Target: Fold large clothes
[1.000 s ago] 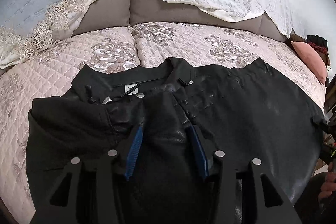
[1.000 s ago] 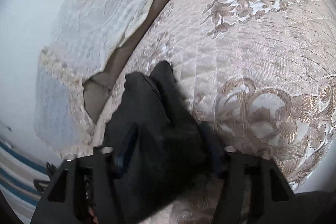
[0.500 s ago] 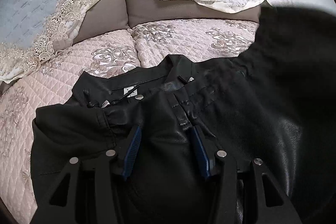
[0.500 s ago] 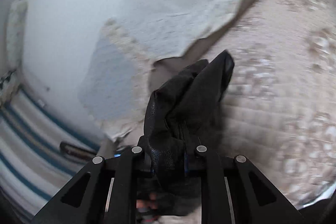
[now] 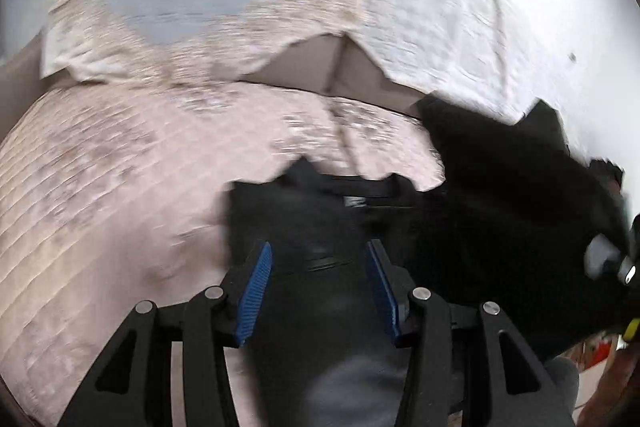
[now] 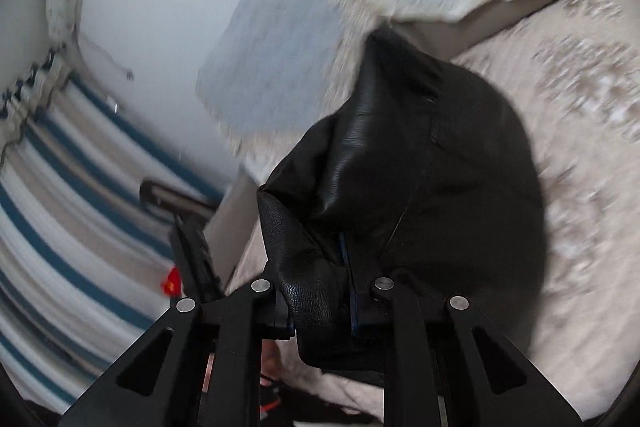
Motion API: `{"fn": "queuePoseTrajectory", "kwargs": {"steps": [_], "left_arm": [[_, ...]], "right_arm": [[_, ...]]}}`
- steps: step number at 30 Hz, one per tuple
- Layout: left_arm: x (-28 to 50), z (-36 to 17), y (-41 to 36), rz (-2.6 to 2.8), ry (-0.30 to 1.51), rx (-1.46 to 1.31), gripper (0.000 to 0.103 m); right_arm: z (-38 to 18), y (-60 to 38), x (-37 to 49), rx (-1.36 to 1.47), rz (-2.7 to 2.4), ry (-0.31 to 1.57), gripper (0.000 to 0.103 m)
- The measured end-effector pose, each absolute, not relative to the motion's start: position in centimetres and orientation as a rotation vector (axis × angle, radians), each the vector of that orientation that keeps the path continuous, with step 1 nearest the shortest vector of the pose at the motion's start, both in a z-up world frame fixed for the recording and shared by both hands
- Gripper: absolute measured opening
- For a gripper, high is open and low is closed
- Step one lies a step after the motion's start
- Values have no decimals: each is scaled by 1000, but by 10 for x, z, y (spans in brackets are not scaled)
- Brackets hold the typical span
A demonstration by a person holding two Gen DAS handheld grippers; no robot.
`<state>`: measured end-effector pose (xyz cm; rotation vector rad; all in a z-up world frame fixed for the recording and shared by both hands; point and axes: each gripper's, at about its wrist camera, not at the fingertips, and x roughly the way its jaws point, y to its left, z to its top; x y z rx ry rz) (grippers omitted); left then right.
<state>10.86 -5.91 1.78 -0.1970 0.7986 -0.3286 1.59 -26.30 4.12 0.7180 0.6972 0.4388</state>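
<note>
Lifting one side of a black leather jacket [image 6: 420, 167] off the bed [image 5: 100, 207], the right gripper [image 6: 324, 291] has just closed and now pinches a fold of it between its pads, the rest hanging over the quilt. The left gripper [image 5: 316, 283] has its blue pads [image 5: 256, 291] apart on either side of the jacket's middle; blur hides whether they press it. The step looks like the first fold, one side carried across. Next, that side must be laid flat on the other half before the pinch opens.
</note>
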Motion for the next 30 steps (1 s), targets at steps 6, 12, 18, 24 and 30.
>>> {"fn": "queuePoseTrajectory", "kwargs": {"steps": [6,12,18,24,30], "left_arm": [[103,13,-11,-256,813,-245,50],[111,17,-9,-310,822,-283,51],[142,12,-48,-416,877,-257,54],[167,-21,-78,-409,961,-130,25],[160,-30,-72,-427,942,-128,21]], "right_arm": [[-27,-195,40,642,493,904,18],[-44,-184,40,590,491,935,18],[-43,-177,41,541,494,930,18],[-37,-169,34,466,487,898,24],[-6,-169,8,391,534,860,41]]}}
